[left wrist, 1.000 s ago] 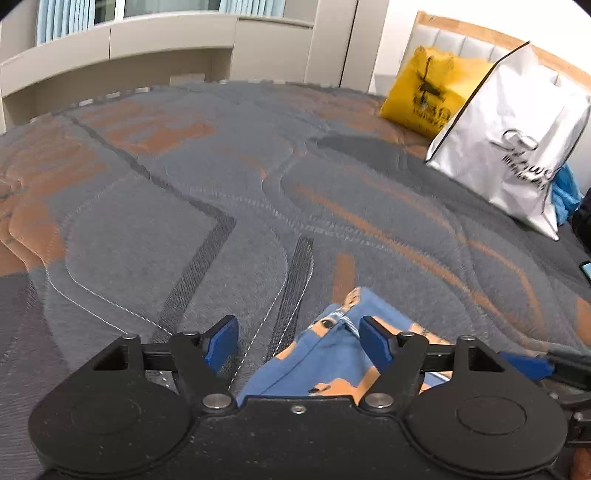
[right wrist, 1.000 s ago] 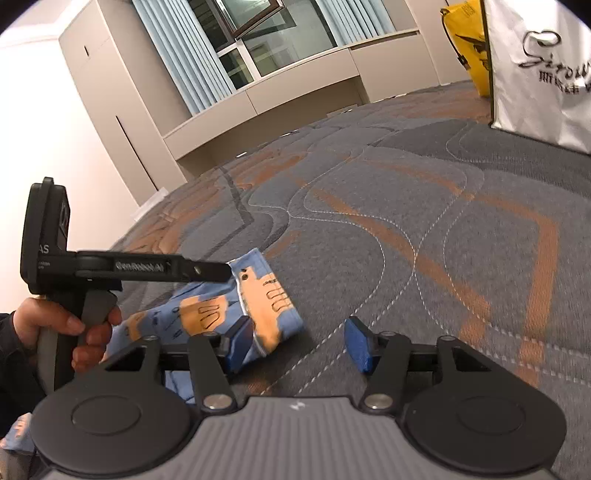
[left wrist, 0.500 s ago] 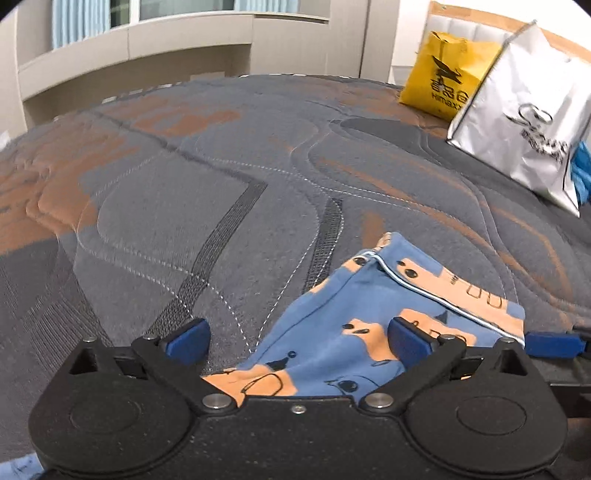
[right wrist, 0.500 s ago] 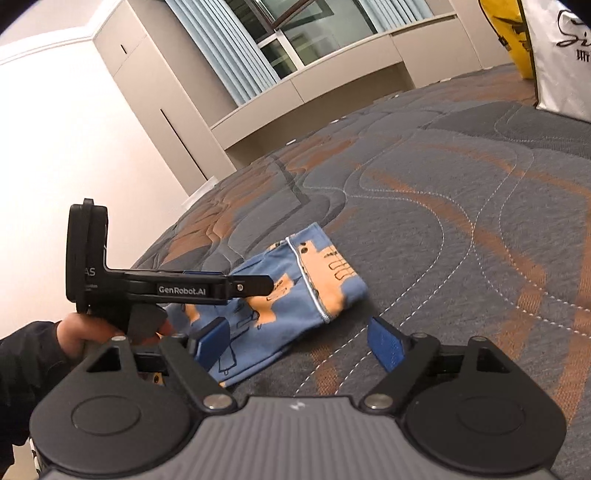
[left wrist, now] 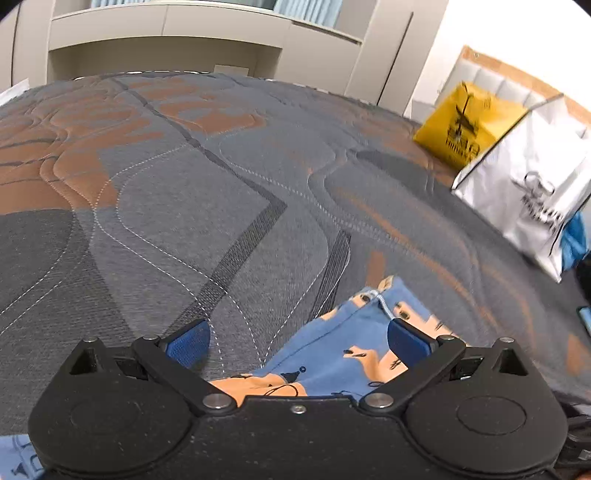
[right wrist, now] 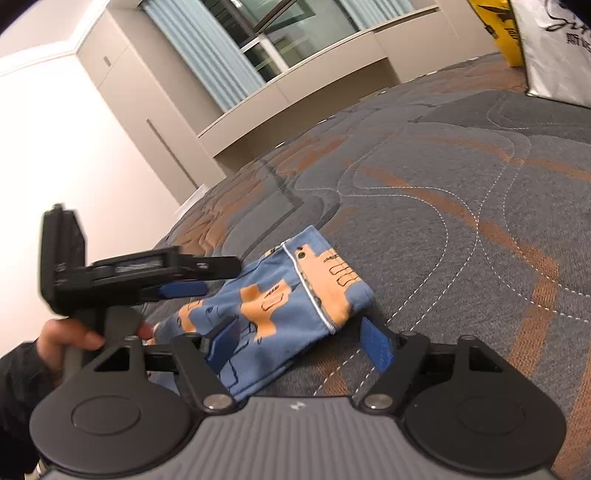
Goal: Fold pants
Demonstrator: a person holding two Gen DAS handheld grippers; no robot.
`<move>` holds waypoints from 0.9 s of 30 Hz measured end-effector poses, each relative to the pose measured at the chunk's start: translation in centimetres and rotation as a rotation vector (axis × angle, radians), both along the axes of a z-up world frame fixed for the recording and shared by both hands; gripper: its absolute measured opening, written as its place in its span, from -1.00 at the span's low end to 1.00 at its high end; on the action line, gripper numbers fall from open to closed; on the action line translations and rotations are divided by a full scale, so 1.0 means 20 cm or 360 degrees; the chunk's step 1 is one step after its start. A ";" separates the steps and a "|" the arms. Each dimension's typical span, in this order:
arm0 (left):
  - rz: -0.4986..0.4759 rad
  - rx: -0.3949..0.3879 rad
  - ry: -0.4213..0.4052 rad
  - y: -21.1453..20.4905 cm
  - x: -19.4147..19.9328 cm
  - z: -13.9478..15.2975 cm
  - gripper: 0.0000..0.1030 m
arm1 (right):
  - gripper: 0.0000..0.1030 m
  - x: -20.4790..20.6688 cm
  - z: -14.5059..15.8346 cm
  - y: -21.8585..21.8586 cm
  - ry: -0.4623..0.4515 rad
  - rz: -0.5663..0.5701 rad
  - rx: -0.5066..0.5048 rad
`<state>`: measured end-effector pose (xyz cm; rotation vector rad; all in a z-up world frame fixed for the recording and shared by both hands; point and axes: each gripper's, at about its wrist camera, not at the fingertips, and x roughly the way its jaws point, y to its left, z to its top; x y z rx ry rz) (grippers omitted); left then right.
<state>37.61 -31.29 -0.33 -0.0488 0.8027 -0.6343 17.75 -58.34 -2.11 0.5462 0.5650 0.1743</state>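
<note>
The blue pants with orange prints [right wrist: 291,295] lie in a folded bundle on the quilted grey and orange bed cover [right wrist: 461,177]. They also show in the left wrist view [left wrist: 343,347], under and between the fingers. My left gripper [left wrist: 295,341] is open and empty, held just above the pants' near left part. It shows from the side in the right wrist view [right wrist: 177,273]. My right gripper [right wrist: 299,347] is open and empty, its jaws on either side of the pants' near corner, slightly above them.
A yellow bag [left wrist: 465,125] and a white shopping bag [left wrist: 532,192] stand at the headboard on the far right. Something blue [left wrist: 574,243] lies beside the white bag. Pale cabinets [left wrist: 166,37] and a window [right wrist: 288,33] stand beyond the bed.
Both grippers opened wider and drew back from the pants. The left gripper swung left, the right one lifted. The pants stay folded on the bed.
</note>
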 end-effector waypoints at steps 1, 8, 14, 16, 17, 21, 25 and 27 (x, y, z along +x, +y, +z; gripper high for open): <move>-0.0001 -0.0020 0.0001 0.01 -0.01 0.01 0.98 | 0.40 0.00 0.00 0.00 0.0000 -0.0026 0.0016; -0.0034 -0.0132 0.0109 0.07 -0.07 0.02 0.86 | -0.44 0.02 -0.02 -0.01 0.0026 -0.0244 0.0109; -0.0075 -0.0380 0.0360 0.18 -0.04 0.01 -0.03 | -0.67 0.03 0.07 0.14 -0.0096 -0.0230 -0.0268; -0.0063 -0.0483 0.0408 0.22 -0.03 0.02 -0.04 | -0.68 0.00 0.13 0.26 -0.0200 -0.0191 -0.0516; -0.0065 -0.0539 0.0431 0.25 -0.03 0.03 -0.01 | -0.68 -0.02 0.15 0.32 -0.0244 -0.0164 -0.0625; -0.0052 -0.0659 0.0489 0.35 -0.03 0.05 0.51 | -0.72 -0.07 0.18 0.59 -0.0364 0.0004 -0.1043; -0.0051 -0.0663 0.0464 0.41 -0.05 0.07 0.51 | -0.74 -0.08 0.18 0.76 -0.0405 0.0084 -0.1252; -0.0078 -0.0673 0.0481 0.43 -0.04 0.07 0.55 | -0.76 -0.09 0.16 0.83 -0.0415 0.0131 -0.1330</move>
